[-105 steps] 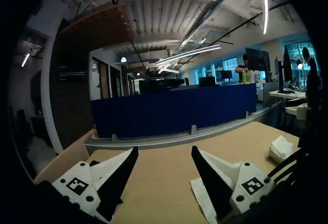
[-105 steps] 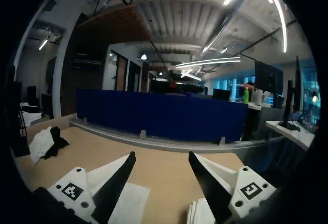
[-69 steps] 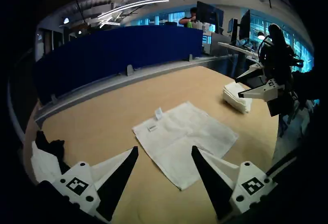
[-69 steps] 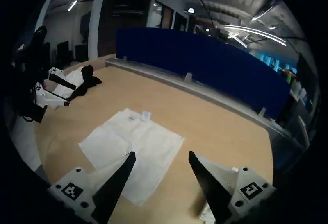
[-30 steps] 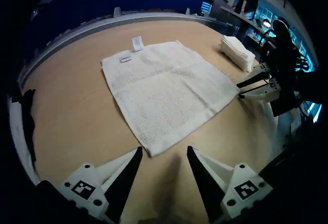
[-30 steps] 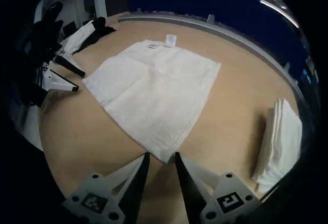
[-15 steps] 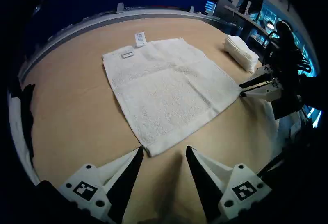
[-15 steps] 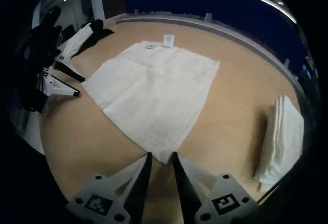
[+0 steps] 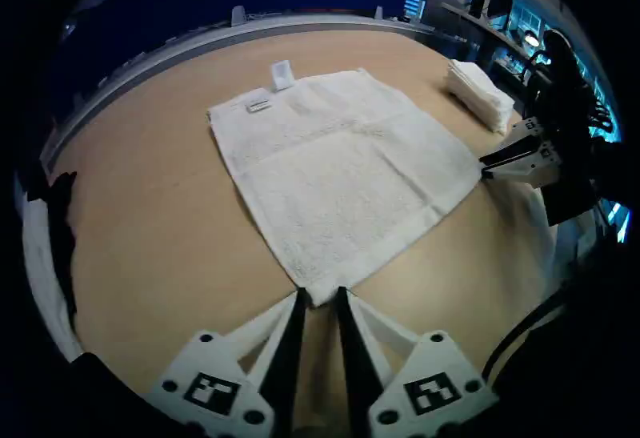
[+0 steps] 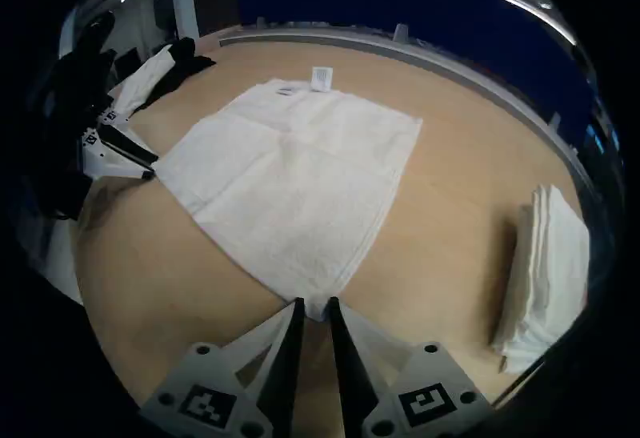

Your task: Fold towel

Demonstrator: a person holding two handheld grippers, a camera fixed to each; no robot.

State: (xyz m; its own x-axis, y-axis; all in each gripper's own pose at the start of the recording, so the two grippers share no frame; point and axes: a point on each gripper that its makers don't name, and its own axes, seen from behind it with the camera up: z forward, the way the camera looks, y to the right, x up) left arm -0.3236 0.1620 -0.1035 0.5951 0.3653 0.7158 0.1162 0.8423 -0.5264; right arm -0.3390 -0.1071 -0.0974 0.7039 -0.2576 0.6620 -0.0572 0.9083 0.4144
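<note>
Dim room; soft light falls evenly on the table (image 9: 160,222), and the white towel (image 9: 344,174) ahead of the fingers is brightest, slightly washed out. A faint shadow lies between the fingers of the left gripper (image 9: 320,294). A cyan glow (image 9: 612,218) sits far right. Edges bend and darken; the centre is sharp

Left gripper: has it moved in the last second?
Yes. The left gripper has crept forward onto the near corner of the flat white terry towel on the tan wooden table, fingers closing on it.
</note>
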